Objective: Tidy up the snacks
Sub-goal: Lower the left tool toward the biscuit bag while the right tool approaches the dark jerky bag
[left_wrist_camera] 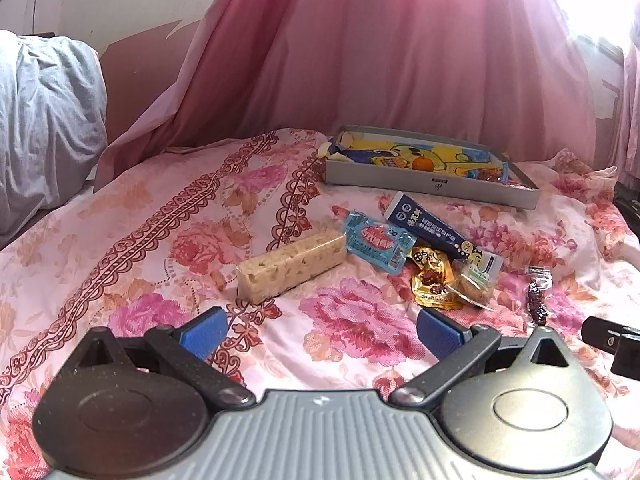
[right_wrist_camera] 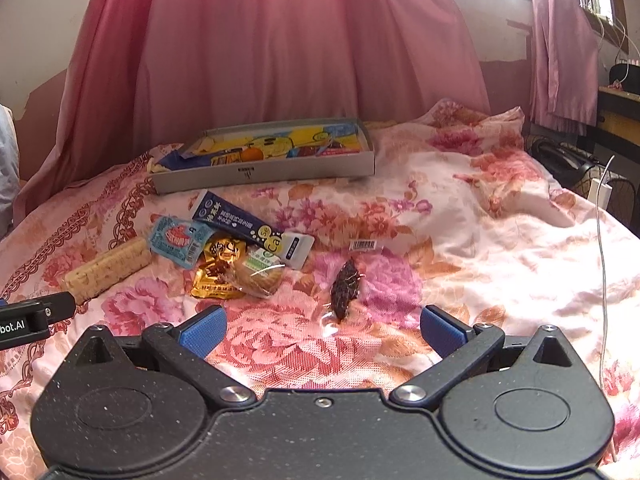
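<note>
Snacks lie loose on a floral bedspread (left_wrist_camera: 152, 208): a pale rice-crisp bar (left_wrist_camera: 292, 266) (right_wrist_camera: 107, 269), a light blue packet (left_wrist_camera: 378, 245) (right_wrist_camera: 179, 239), a dark blue tube pack (left_wrist_camera: 436, 230) (right_wrist_camera: 240, 220), a gold packet (left_wrist_camera: 434, 282) (right_wrist_camera: 218, 270), a clear-wrapped biscuit (left_wrist_camera: 476, 284) (right_wrist_camera: 258, 276) and a dark dried-fruit piece in clear wrap (left_wrist_camera: 538, 300) (right_wrist_camera: 345, 288). A grey shallow box (left_wrist_camera: 428, 188) (right_wrist_camera: 264, 172) behind them holds a yellow pack and red sweets. My left gripper (left_wrist_camera: 320, 330) is open just short of the bar. My right gripper (right_wrist_camera: 322, 330) is open just short of the dark fruit piece.
Pink curtains (left_wrist_camera: 360, 60) hang behind the bed. A grey pillow (left_wrist_camera: 44, 120) sits far left. In the right wrist view a white cable (right_wrist_camera: 602, 240) runs down the right side, with a dark fan-like object (right_wrist_camera: 568, 160) and a desk (right_wrist_camera: 620, 112) beyond the bed edge.
</note>
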### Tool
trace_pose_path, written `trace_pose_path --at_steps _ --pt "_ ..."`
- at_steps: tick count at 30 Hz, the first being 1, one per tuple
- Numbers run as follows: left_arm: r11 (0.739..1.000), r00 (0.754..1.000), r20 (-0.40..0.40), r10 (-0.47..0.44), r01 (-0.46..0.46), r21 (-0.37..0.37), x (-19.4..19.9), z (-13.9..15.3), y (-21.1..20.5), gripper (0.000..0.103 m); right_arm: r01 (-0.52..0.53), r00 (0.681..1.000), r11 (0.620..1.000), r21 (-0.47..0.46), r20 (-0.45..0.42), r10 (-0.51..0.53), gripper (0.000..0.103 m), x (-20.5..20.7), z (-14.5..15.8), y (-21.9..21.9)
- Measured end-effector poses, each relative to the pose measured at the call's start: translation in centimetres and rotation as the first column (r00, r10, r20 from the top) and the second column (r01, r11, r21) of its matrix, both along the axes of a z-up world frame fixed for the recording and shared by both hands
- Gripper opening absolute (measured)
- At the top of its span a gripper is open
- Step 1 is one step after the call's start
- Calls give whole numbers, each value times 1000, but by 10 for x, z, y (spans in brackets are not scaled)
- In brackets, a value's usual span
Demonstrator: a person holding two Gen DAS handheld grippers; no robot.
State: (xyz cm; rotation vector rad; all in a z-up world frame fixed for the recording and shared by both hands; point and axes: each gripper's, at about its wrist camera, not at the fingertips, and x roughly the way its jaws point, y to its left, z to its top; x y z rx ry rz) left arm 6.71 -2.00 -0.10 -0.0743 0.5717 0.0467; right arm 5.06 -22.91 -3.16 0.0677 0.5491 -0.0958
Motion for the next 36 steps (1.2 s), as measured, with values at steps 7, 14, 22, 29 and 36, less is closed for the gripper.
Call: trace_pose_path --at_steps 7,14,22,29,36 --pt "1000 1000 -24 1 -1 27 7 -3 -5 103 -18 999 1000 9 -46 19 102 7 -2 1" --pt "999 1000 -22 -19 20 44 20 -2 -10 103 -51 996 998 36 -68 53 102 20 4 -3" --pt "999 999 -30 -22 23 41 50 -3 -18 103 -81 996 996 -32 -51 79 102 51 13 -17" --pt "996 998 -30 -56 58 73 76 -7 -38 103 -71 995 995 -74 -71 66 102 87 5 -43" --pt "991 993 -55 -104 108 80 99 -19 -60 103 -70 990 995 -70 -130 61 102 120 -19 -64"
